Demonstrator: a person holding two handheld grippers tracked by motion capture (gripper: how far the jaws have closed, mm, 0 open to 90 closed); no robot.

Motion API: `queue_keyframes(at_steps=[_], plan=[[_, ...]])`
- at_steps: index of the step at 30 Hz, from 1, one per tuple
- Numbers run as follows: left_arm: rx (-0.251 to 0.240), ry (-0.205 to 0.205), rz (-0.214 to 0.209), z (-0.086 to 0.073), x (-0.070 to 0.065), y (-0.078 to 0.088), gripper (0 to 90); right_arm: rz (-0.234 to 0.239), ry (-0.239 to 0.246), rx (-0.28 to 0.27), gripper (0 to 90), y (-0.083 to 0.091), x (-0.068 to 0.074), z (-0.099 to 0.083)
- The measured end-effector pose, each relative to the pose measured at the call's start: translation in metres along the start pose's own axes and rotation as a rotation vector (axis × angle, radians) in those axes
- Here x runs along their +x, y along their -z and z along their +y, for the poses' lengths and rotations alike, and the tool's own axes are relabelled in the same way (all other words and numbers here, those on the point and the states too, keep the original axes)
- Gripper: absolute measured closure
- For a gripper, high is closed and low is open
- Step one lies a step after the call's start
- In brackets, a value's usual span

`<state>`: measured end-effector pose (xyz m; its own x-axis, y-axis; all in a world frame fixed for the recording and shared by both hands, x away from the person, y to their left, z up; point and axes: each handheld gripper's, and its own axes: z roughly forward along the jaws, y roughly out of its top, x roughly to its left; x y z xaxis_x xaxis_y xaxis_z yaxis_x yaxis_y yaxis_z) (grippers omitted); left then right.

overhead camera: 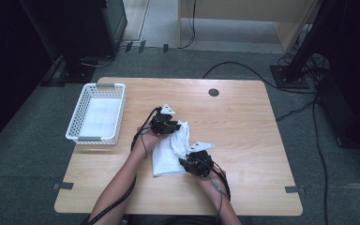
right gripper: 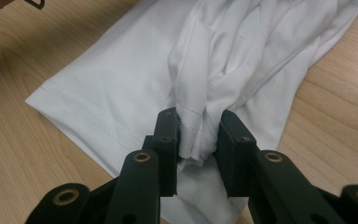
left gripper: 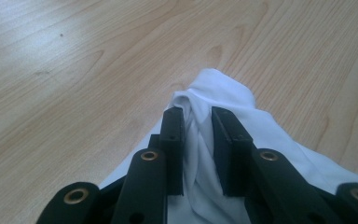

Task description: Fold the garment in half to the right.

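A white perforated basket was set near the left edge of the wooden table, seemingly lined with something pale. A dark round grommet was seen near the far edge. Black cables were trailed across the grey floor.

The white cloth looks like thin, smooth knit fabric with a soft matt finish, stitched along its hem and bunched into limp folds. The table is light wood or wood-look laminate, smooth with a faint sheen and visible grain, while the white basket looks like moulded perforated plastic. The left gripper and right gripper have matt black jaws that look like hard plastic, set with small brass-coloured metal eyelets, and the floor is rough grey carpet.
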<state>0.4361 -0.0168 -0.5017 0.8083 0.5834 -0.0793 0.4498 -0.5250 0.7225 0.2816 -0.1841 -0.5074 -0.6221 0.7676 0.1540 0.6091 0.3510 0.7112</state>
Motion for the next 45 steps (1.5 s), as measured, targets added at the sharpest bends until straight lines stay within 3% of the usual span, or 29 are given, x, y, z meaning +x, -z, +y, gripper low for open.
queue_keyframes(at_steps=[7,10,14,19,26,31,45], plan=[[-0.024,0.013,-0.006,0.001,0.002,0.003,65.5,-0.013,0.007,-0.014,61.3,0.005,0.000,-0.002],[-0.063,0.030,-0.010,0.003,0.003,0.008,58.4,-0.015,0.016,-0.018,54.2,0.006,0.000,0.000],[-0.069,0.043,-0.004,0.004,0.005,0.015,51.5,-0.036,0.029,-0.038,41.5,0.008,0.001,0.001],[-0.073,0.062,0.006,0.002,0.007,0.020,40.9,-0.039,0.021,-0.068,32.1,0.009,0.001,0.004],[-0.093,0.081,0.015,-0.003,0.009,0.029,32.3,-0.035,0.045,-0.083,29.6,0.014,0.006,0.007],[-0.092,0.078,0.032,-0.008,0.009,0.036,31.3,-0.036,0.069,-0.099,27.9,0.019,0.012,0.011],[-0.063,0.096,0.036,-0.025,0.007,0.041,29.0,-0.074,0.073,-0.083,22.4,0.001,0.005,0.021]])
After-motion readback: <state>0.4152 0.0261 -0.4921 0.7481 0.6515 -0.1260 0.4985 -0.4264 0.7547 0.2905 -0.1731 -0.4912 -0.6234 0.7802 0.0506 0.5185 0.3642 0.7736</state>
